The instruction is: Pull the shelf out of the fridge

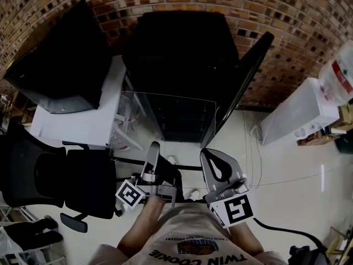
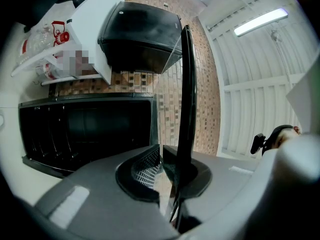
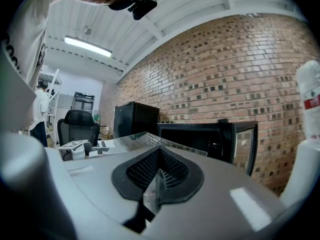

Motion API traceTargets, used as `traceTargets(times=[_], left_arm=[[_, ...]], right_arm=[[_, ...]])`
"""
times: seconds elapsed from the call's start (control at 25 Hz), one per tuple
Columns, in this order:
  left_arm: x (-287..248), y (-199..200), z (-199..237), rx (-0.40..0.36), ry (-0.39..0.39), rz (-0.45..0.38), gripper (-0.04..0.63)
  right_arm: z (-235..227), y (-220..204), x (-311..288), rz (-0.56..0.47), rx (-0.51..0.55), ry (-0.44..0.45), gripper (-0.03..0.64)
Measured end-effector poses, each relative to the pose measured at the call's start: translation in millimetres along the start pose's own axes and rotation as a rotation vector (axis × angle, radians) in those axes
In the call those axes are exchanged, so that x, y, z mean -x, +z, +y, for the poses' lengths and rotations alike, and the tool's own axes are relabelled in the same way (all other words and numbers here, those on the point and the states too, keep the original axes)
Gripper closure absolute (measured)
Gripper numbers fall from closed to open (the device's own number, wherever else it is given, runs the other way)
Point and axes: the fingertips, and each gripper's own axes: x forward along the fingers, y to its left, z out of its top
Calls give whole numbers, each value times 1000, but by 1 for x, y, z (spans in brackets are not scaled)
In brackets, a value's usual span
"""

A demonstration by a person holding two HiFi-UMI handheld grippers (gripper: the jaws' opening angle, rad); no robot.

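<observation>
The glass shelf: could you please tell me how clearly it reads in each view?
Head view: the glass shelf is nearly see-through, only faint edges over the dark fridge, and fisheye bends the brick wall. Left gripper view: it shows edge-on as a dark strip, beside a bright ceiling light. Right gripper view: its surface carries a faint brick pattern.
</observation>
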Motion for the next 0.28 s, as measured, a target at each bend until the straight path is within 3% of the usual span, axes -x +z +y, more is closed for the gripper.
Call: traceTargets(times=[0.28], left_arm=[[-5, 0, 1, 3, -5, -1, 578]], right_arm=[[-3, 3, -2, -8, 8, 0, 613]])
